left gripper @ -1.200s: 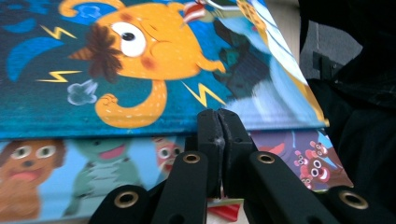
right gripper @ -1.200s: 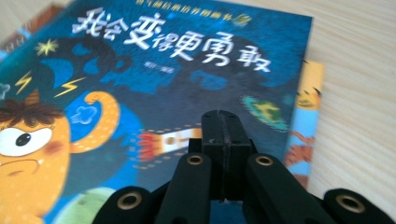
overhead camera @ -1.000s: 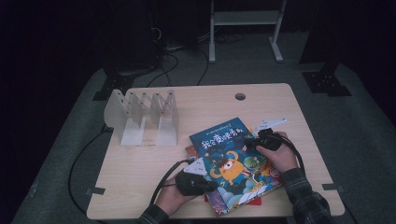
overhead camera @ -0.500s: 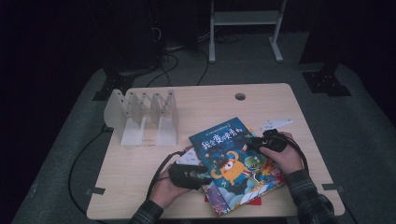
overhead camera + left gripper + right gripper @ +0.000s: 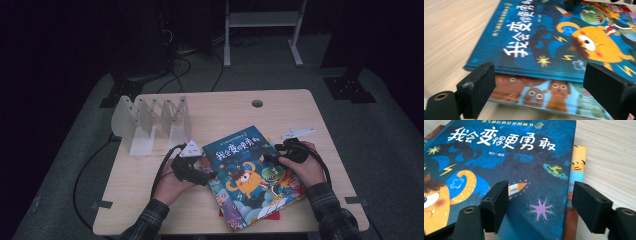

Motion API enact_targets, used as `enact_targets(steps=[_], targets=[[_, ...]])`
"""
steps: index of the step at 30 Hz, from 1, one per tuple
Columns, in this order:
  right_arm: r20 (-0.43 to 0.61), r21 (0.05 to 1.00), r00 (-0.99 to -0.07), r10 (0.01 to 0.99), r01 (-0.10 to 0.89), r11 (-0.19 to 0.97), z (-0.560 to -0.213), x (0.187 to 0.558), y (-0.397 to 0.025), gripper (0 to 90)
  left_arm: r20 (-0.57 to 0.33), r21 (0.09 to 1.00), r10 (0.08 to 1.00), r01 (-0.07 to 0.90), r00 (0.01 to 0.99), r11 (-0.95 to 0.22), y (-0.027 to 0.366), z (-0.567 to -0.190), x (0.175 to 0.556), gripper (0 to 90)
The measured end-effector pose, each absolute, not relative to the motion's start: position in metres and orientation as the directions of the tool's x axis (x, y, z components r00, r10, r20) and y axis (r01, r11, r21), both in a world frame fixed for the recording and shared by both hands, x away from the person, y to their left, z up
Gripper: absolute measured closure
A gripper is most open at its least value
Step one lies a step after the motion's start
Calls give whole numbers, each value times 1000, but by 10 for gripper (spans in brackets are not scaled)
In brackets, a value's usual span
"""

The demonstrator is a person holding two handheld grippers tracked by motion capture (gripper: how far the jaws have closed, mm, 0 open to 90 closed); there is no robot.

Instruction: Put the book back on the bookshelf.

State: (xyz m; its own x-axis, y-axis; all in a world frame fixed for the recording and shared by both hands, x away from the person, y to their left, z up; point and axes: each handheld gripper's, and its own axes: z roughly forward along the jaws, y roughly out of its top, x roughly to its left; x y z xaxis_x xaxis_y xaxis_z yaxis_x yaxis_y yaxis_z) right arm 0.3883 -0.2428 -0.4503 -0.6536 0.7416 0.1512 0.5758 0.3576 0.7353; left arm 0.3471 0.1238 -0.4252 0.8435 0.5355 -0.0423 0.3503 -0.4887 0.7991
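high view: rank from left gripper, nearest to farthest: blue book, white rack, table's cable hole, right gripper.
1. blue book: right at the jaws of the left gripper, on its right.
2. white rack: behind it, toward the table's far left.
3. right gripper: across the book, and cable hole, far edge: too close to call.

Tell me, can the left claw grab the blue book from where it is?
Probably yes. The left claw is open at the blue book spine edge, which lies between its jaws in the left gripper view. Nothing is in the way.
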Motion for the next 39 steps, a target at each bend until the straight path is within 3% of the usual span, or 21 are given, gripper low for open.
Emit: enact_targets(steps=[39], targets=[[163, 747, -805, 570, 478, 462, -452, 379, -209, 252, -33, 785, 597, 390, 801, -481, 163, -439, 346, 26]])
